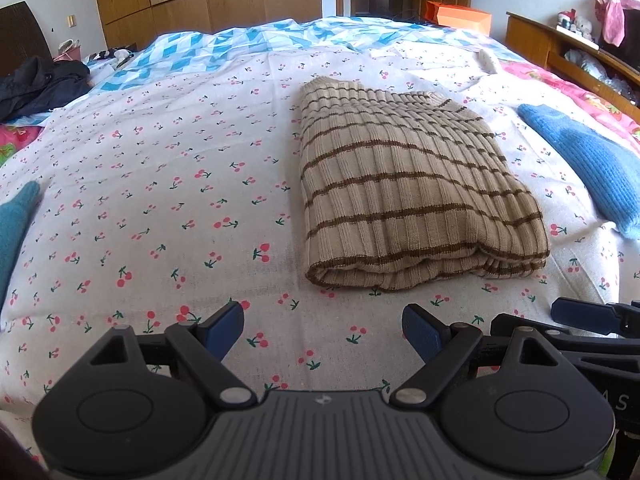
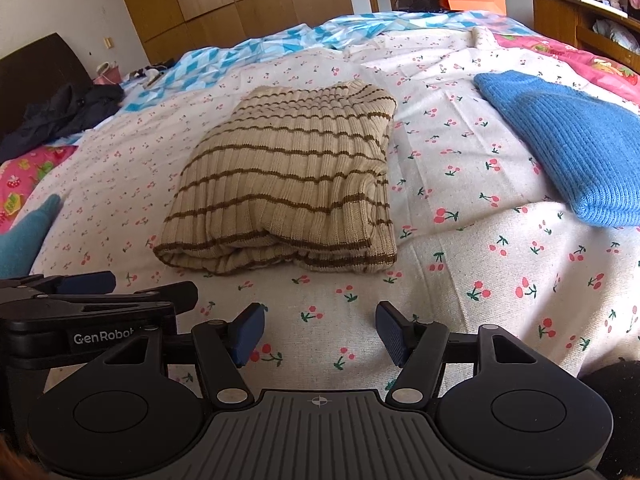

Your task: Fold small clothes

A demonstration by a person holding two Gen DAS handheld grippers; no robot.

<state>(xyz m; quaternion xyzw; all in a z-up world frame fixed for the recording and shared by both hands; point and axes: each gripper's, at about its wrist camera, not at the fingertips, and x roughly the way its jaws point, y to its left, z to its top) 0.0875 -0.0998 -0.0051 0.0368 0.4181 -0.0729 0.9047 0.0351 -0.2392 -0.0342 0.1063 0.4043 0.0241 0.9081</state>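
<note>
- Striped beige sweater (image 1: 416,184): folded, lying mid-bed (image 1: 160,184) toward the near edge.
- Blue knit garment (image 2: 568,140): at the right edge, apart from the sweater.
- Left gripper (image 1: 323,330): fingers spread wide, empty, above the sheet.
- Right gripper (image 2: 320,330): fingers parted, nothing held.

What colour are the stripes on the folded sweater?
Brown stripes on the beige folded sweater, clearest in the right wrist view.

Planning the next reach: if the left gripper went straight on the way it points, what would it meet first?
Probably the bare cherry-print sheet, just short of the folded striped sweater. The left gripper is open and empty, and the sweater lies slightly right of its line; depth is hard to judge.
</note>
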